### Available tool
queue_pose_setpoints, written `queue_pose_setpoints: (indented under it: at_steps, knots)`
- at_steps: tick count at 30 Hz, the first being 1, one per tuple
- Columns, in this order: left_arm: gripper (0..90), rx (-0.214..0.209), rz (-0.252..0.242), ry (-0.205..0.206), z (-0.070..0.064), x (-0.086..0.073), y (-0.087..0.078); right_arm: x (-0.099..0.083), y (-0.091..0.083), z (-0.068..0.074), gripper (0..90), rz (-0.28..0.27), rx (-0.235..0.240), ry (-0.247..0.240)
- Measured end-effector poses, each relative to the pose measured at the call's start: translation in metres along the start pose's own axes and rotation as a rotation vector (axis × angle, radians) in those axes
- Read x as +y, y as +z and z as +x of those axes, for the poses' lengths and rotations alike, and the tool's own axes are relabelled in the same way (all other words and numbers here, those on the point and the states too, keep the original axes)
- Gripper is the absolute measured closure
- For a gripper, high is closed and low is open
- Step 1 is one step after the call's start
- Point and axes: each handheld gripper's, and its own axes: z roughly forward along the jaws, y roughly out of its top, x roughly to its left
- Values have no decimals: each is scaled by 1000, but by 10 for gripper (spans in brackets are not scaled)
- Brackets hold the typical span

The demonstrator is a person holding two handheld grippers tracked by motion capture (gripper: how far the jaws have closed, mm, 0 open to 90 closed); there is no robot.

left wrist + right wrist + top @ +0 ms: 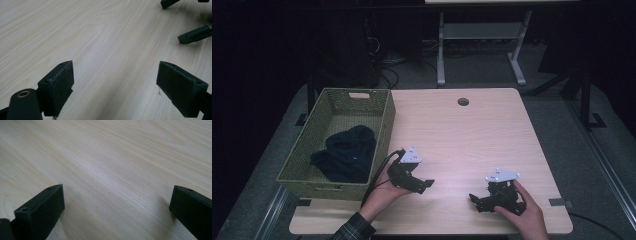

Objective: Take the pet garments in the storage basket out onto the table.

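Pale wood grain lies under both claws, and neither one carries anything. The right claw [476,200] rests low on the worktop [472,135] near the front edge, held by the right hand [524,212]; in the right gripper view its jaws stand wide apart with only bare wood between them. The left claw [426,185] sits a little further in, just beside the basket, held by the left hand [384,192]. In the left gripper view its jaws are also spread wide, and the tips of the other claw appear at the upper right, a short way off.

Further away, on the left side of the worktop, stands a green woven basket [384,125]. Inside it lies a dark blue garment [347,152], bunched in a loose heap in the near half of the basket. I think it is a hooded sweater, but the dim light makes this uncertain.

The garment should handle as soft, limp and light. It will not break and will hardly slip, but it will sag and unfold when lifted, and a fold may catch on the basket wall. A good hold is probably a thick raised fold at the top of the heap, pinched deeply so that more than one layer is taken. Two holds well apart would keep it from trailing.
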Motion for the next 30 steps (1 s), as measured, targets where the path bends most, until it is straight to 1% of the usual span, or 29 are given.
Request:
queue_pose_setpoints:
  at_steps: [5,8,11,14,20,30]
  knots:
    - [140,-1,-1,-2,1,2,-3,0,0,0,0,0,0,0]
    - [140,-1,-6,-13,1,4,-3,0,0,0,0,0,1,-1]
    - [140,0,-3,-6,1,5,-5,0,0,0,0,0,1,1]
    - [141,0,-7,-12,1,7,-6,0,0,0,0,-1,0,1]
    - [141,3,-10,-7,1,10,-9,0,0,0,0,-1,0,1]
    - [141,9,-19,-16,2,17,-14,0,0,0,0,1,1,0]
